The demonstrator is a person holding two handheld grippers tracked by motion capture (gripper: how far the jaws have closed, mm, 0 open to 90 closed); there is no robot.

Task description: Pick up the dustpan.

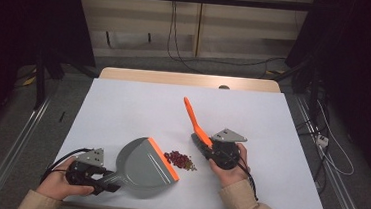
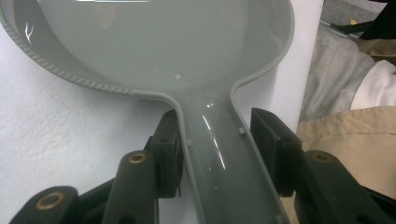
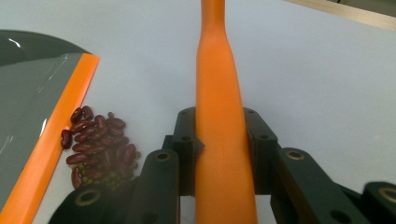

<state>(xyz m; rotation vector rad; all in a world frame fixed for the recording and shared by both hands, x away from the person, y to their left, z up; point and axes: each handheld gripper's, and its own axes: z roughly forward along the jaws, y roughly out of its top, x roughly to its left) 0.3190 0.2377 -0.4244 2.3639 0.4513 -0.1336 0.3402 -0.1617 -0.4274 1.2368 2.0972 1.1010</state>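
- White table (image 1: 123,104): the work surface, with a wooden edge showing along its far side.
- Left gripper (image 1: 98,178): held in the person's left hand (image 1: 59,187) at the near-left corner of the table. In the left gripper view its jaws flank the grey handle of the dustpan (image 2: 219,154); the left pad touches it, while a narrow gap shows at the right pad, so a firm clamp cannot be confirmed.
- Dustpan (image 1: 143,164): grey, with an orange front lip, lying flat on the table; the lip faces right, toward the beans.
- Beans (image 1: 179,159): a small heap of dark red kidney beans mixed with a few smaller greenish ones, resting on the table just beside the orange lip, between dustpan and brush.
- Right gripper (image 1: 209,147): held in the person's right hand (image 1: 228,170), right of the beans. Its jaws are closed on the orange handle of the brush (image 3: 219,140).
- Brush (image 1: 195,120): its handle slants up and toward the far left; the dark head sits low beside the gripper, near the table.
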